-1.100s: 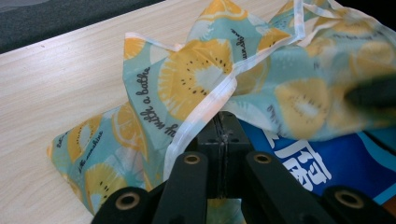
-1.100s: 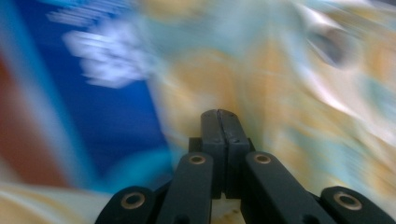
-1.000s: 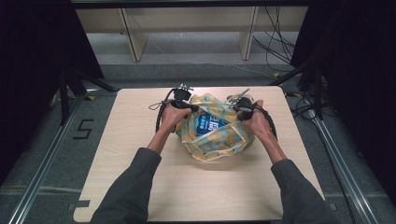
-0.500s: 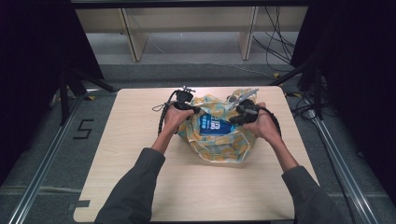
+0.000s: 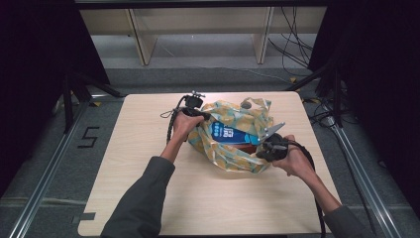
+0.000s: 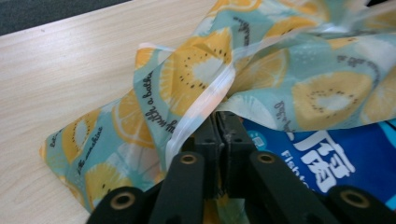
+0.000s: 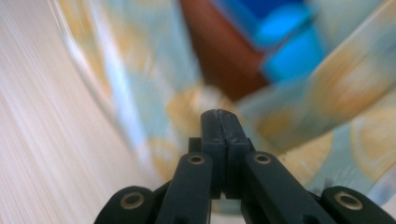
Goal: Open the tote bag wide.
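A teal bag [image 5: 233, 151] printed with yellow fruit slices lies mid-table, and a blue packet [image 5: 229, 135] shows through its mouth. My left gripper [image 5: 200, 115] is at the bag's far-left edge. In the left gripper view the jaws [image 6: 219, 123] pinch the bag's white hem [image 6: 201, 105]; they have just been opening a little, with the fabric still between them. Beside them lies the blue packet [image 6: 327, 163]. My right gripper [image 5: 266, 147] is at the bag's near-right side. Its jaws [image 7: 219, 116] are shut with nothing between them, pointing at the blurred bag [image 7: 327, 135].
The light wooden table [image 5: 148, 173] has bare room to the left and in front of the bag. Beyond it stand wooden shelf legs [image 5: 138, 42]. Cables [image 5: 297, 49] lie on the floor at the right. Metal rails [image 5: 44, 188] run along both sides.
My right gripper has moved from the bag's far-right rim down to its near-right side, toward the person. The bag's mouth has shifted with it. The left hand has stayed in place.
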Demonstrator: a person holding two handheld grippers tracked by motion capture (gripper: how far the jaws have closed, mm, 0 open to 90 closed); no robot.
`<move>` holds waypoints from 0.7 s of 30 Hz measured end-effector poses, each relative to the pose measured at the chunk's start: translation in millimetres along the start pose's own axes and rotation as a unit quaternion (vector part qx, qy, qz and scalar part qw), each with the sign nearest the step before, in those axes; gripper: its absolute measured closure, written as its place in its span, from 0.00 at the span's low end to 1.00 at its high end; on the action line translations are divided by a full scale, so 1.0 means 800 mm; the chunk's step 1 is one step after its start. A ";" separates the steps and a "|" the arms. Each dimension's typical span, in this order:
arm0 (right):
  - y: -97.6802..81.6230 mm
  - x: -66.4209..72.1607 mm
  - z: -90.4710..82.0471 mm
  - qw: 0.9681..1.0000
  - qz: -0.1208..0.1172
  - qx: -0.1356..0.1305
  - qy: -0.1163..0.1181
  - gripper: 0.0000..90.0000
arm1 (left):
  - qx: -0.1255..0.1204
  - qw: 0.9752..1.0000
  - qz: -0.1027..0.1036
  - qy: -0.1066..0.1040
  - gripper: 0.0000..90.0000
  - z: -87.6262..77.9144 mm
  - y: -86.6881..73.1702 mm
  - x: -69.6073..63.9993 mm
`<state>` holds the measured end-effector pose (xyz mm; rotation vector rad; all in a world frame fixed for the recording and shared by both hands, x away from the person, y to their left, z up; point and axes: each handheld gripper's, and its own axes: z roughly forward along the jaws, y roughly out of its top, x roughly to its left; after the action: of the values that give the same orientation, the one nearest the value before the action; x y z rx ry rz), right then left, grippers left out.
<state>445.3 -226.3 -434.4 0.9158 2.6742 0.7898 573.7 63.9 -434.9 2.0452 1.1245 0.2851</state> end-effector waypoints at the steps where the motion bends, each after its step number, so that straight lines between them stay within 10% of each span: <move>1: 0.008 -0.002 -0.007 1.000 0.007 -0.021 0.002 1.00 | -0.006 1.000 0.004 0.004 0.88 -0.003 0.001 -0.005; 5: 0.044 -0.016 -0.013 0.997 -0.010 -0.074 -0.017 1.00 | -0.043 0.999 0.021 -0.001 0.75 -0.024 0.004 -0.024; 9: 0.073 -0.028 0.005 0.998 -0.008 -0.055 -0.025 1.00 | -0.070 0.996 0.042 -0.028 0.74 -0.046 0.001 -0.048; 21: 0.094 -0.045 0.052 1.000 -0.021 0.008 -0.020 1.00 | -0.001 0.992 0.094 -0.080 0.81 -0.037 -0.047 -0.072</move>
<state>526.8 -181.1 -427.0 0.8676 2.6589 0.7348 501.0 45.7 -432.5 2.1339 0.8364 0.2096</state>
